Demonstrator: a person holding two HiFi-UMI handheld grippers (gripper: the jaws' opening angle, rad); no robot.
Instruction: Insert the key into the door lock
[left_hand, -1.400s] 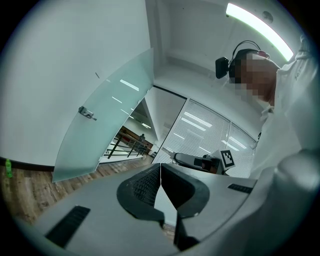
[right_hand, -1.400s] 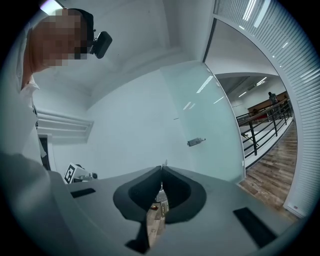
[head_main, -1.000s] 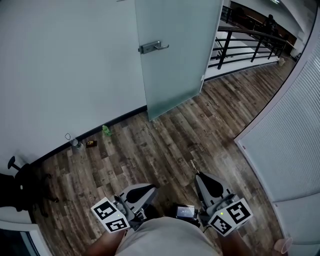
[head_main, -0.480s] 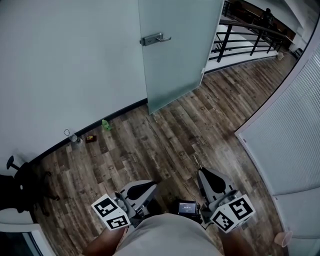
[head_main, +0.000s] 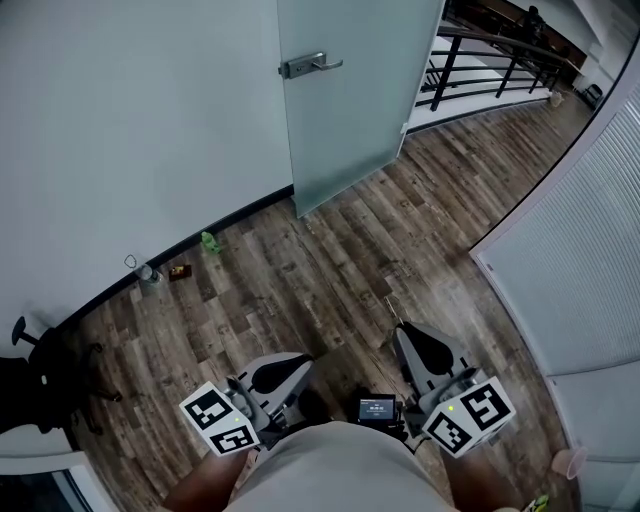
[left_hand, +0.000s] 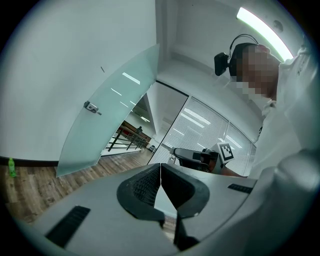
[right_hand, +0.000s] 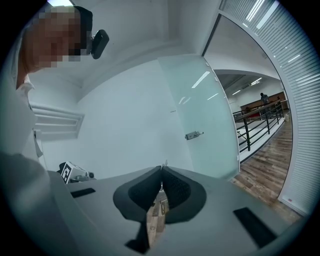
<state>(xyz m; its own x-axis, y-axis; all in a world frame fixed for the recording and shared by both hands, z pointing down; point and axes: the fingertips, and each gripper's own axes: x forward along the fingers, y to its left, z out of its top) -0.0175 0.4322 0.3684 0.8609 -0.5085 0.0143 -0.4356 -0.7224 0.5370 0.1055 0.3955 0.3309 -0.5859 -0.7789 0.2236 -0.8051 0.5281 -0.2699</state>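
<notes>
Your right gripper (head_main: 402, 330): jaws pinching the key (head_main: 390, 306), tip jutting forward above the wood floor (head_main: 330, 270). Your left gripper (head_main: 298, 364): jaws pressed together, empty. Door handle (head_main: 308, 66): on the glass door (head_main: 355, 120), well ahead

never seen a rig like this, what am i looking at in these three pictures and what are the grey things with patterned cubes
No robot here: a person holds a two-jaw gripper in each hand. The head view comes from a camera on the person's head, looking down at a wooden floor and a frosted glass door with a lever handle. The other two come from cameras riding on the grippers, looking along their jaws. The left gripper is shut and empty. The right gripper is shut on a small key whose tip pokes out. The patterned cubes are part of the grippers.
</notes>
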